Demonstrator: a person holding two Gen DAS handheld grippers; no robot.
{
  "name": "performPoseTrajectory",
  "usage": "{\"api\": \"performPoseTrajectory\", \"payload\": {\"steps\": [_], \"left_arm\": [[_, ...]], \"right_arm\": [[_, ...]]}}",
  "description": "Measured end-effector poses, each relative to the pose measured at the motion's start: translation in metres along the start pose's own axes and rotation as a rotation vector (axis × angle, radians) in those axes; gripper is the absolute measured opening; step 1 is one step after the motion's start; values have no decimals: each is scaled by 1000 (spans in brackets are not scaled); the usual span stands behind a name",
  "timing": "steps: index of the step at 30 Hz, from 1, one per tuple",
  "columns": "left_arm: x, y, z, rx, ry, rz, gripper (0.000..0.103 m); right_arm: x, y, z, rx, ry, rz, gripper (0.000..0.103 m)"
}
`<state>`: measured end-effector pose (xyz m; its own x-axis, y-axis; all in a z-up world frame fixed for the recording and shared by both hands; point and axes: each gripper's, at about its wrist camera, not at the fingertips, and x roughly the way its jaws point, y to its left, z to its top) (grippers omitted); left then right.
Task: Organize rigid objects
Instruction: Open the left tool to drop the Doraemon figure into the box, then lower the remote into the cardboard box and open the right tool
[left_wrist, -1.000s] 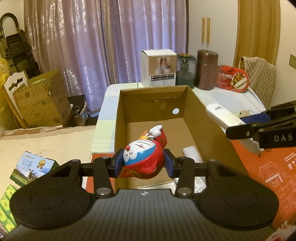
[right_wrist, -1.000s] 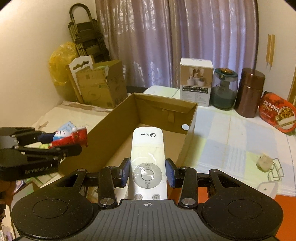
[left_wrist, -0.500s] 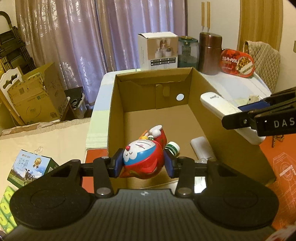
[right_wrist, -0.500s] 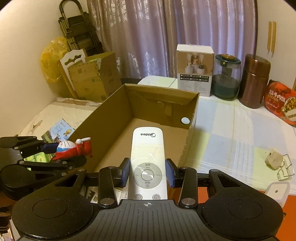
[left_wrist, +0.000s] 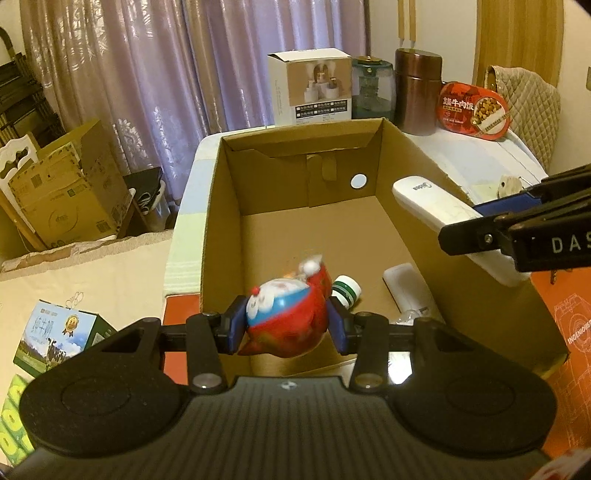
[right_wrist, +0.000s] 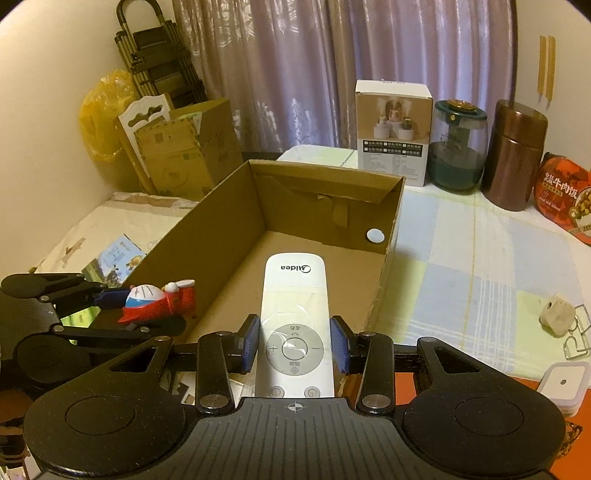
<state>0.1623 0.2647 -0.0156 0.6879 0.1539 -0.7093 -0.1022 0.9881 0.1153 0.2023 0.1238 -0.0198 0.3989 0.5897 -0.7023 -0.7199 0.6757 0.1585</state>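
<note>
Hovering over the near end of the cardboard box (left_wrist: 221, 229), a red and blue toy (left_wrist: 286, 317) is clamped in the left gripper (left_wrist: 284, 325). A white remote (right_wrist: 293, 325) is gripped by the right gripper (right_wrist: 294, 345) above the box's right side. Placement appears to be in hand; next, each item would be lowered and released onto bare floor beside the green-capped bottle (left_wrist: 346, 290).

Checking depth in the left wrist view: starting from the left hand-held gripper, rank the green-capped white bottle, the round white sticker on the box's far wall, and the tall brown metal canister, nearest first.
1. Green-capped white bottle: on the cardboard box floor, just right of the left hand-held gripper.
2. Round white sticker: on the box's far wall.
3. Tall brown metal canister: behind the box, on the table's right.
</note>
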Motion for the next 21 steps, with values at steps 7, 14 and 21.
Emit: {"api": "performPoseTrajectory", "payload": {"steps": [7,14,21], "left_arm": [[-16,4,5,-33,-59,21,41],[-36,7,6,-53,-82,32,41],[-45,8,5,-61,-91,33,41]], "right_arm": [[-5,0,0,12,-6,4,37],[-9,0,0,25,-6,15,37],[-8,5,-1,28,-2,24,37]]}}
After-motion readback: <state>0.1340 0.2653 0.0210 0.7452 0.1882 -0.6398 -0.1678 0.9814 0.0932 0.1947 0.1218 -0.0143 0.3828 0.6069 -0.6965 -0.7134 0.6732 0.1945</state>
